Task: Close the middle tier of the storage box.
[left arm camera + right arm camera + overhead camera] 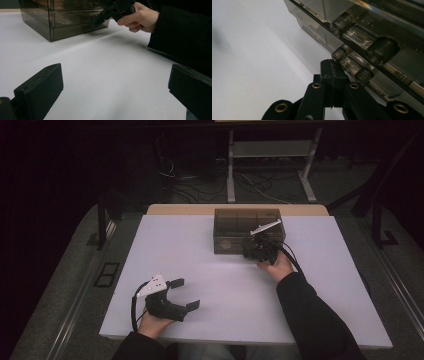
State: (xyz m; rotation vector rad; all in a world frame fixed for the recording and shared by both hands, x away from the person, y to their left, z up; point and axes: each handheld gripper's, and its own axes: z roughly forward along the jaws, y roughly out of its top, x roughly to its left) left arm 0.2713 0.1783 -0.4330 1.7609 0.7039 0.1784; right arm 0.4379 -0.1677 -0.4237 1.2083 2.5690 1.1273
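Observation:
A smoked clear drawer box (235, 227) stands at the back middle of the white table (225, 290). My right gripper (250, 249) is at the box's front, held low and tilted. In the right gripper view its jaws (333, 70) are pressed together with nothing between them, and their tip sits just beside a clear drawer handle (352, 66); a second handle (367, 40) lies above it. The left gripper view shows that gripper (96, 22) touching the low front of the box (62, 22). My left gripper (185, 294) rests near the front left, wide open and empty (116, 75).
Bare white tabletop (100, 65) stretches between the two grippers. The dark-sleeved right forearm (310, 315) crosses the table's right front. Beyond the table are a floor with cables (200, 185) and a white stand (270, 165).

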